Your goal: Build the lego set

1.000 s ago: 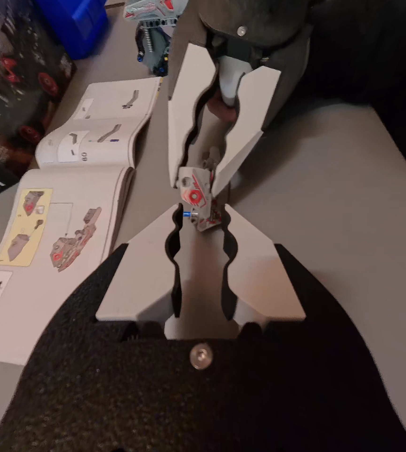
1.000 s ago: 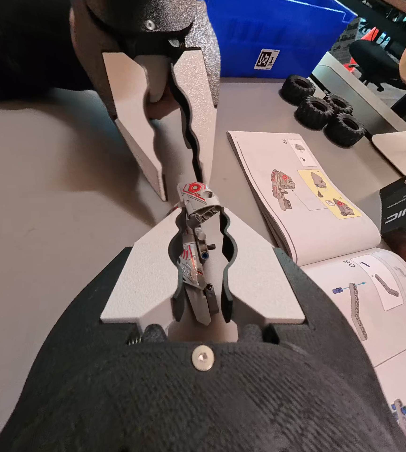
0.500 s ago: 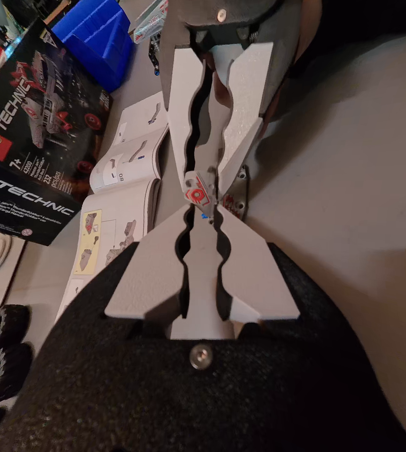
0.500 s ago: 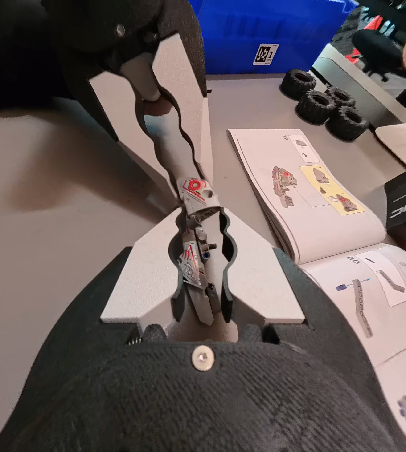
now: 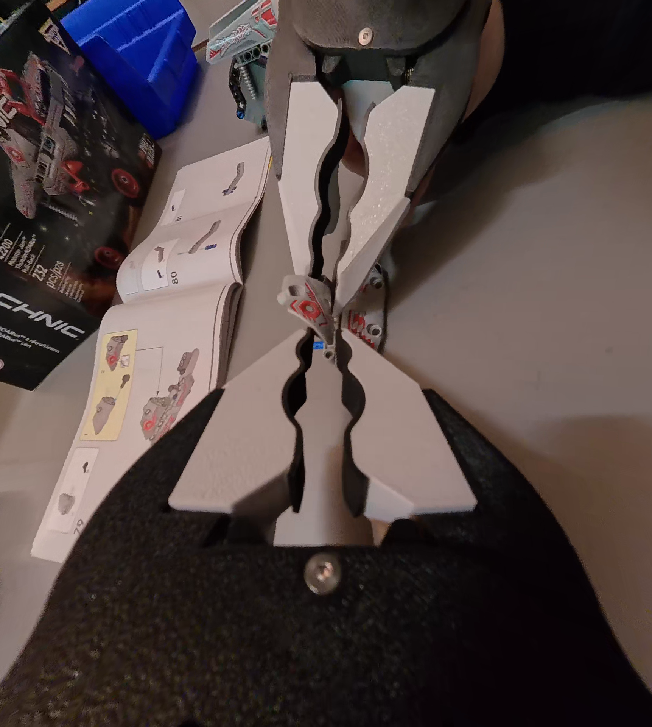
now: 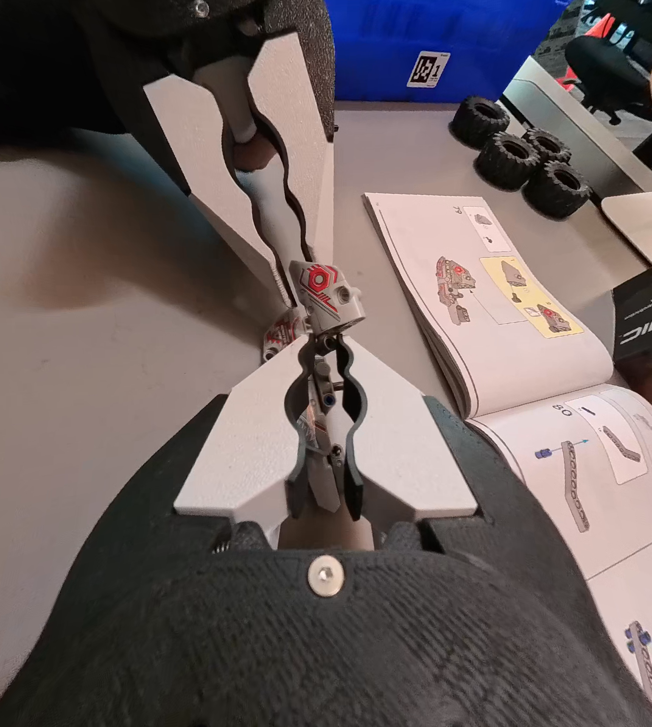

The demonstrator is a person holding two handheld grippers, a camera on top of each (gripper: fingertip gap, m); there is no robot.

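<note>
My right gripper (image 6: pixel 323 341) is shut on a slim grey Lego sub-assembly (image 6: pixel 322 444) with red stickers and dark pins, held above the grey table. A grey panel with a red hexagon sticker (image 6: pixel 322 293) sits at its front end. My left gripper (image 5: pixel 322 338) faces the right gripper (image 5: pixel 326 281) tip to tip, and its jaws are closed narrowly on the lower end of that panel (image 5: pixel 312 310). A blue pin (image 5: pixel 317 346) shows between the left fingertips. The left gripper also shows in the right wrist view (image 6: pixel 300 283). A second grey stickered piece (image 5: pixel 363 330) lies on the table under the grippers.
An open instruction booklet (image 5: pixel 182 307) lies beside the grippers, also in the right wrist view (image 6: pixel 493 314). The dark set box (image 5: pixel 41 196), a blue bin (image 6: pixel 414 39), several black tyres (image 6: pixel 513 157) and a partly built model (image 5: pixel 245 59) stand around it. The right tips stand about 25 cm off the partly built model (image 5: pixel 245 59).
My left gripper's jaws have narrowed from clearly open to closed on the panel's end. Both grippers have shifted and tilted, and the second stickered piece on the table has come into view.
</note>
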